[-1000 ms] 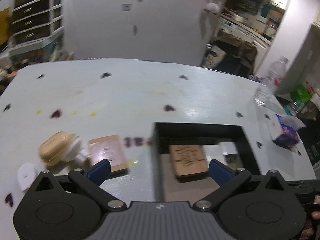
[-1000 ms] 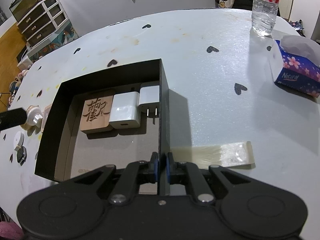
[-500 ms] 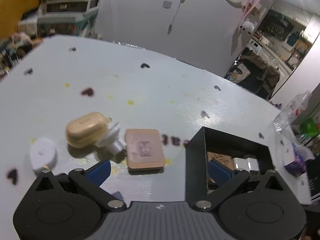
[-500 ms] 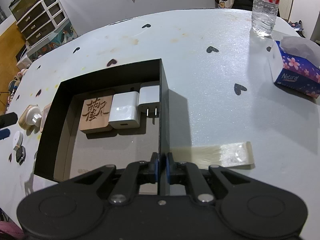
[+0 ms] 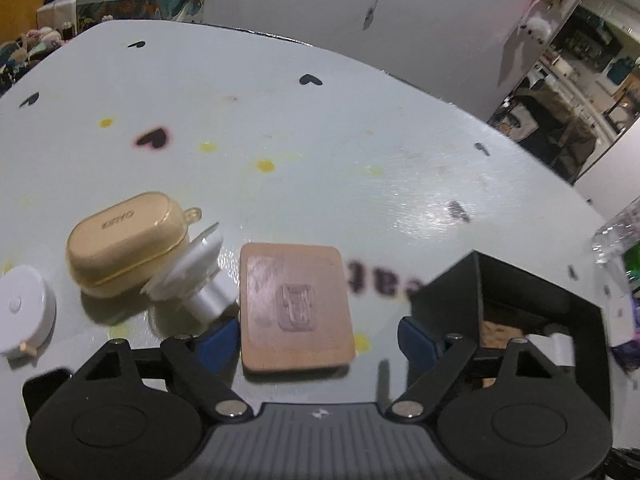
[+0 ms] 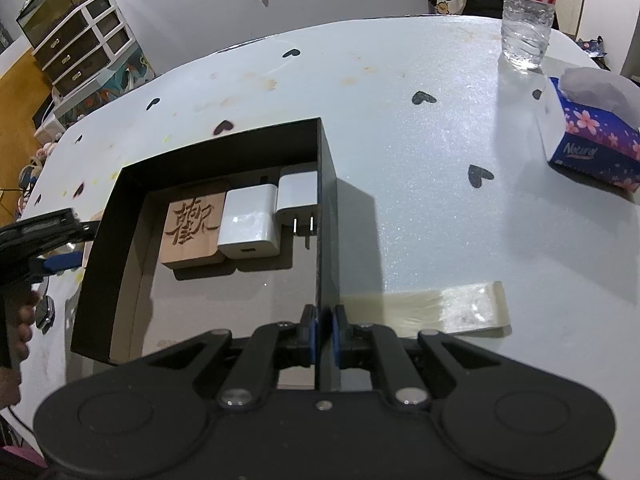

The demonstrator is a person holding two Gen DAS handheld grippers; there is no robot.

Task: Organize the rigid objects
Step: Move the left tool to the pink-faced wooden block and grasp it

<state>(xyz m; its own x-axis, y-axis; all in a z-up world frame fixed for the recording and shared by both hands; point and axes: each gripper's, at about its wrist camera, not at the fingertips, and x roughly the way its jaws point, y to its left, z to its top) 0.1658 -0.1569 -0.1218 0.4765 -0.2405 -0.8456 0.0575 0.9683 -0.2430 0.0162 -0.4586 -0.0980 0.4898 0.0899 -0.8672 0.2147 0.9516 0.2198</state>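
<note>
While the left gripper (image 5: pixel 316 344) hangs low over the pale heart-dotted bench (image 5: pixel 360 152), its blue-tipped fingers (image 5: pixel 216 342) stand wide apart, holding nothing, with one flat tan square wooden coaster (image 5: pixel 296 306) lying on the bench between them; its long axis cannot be told, its carved face is up, the carving too blurred to read. Just left of it lie one cream earbud case (image 5: pixel 126 244), its lettering unreadable, one white plug adapter (image 5: pixel 194 276) and one round white disc (image 5: pixel 22 312). The right gripper (image 6: pixel 323 334) has its fingers pinched on the right wall of the single black open box (image 6: pixel 120 208); inside, in a row, sit one wooden block (image 6: pixel 192 226) carved with Chinese characters and two white chargers (image 6: pixel 250 224), the right one's prongs pointing toward the camera. One blue tissue box (image 6: pixel 592 152) reads "Natural"; one clear water bottle (image 6: pixel 526 20) stands beyond.
</note>
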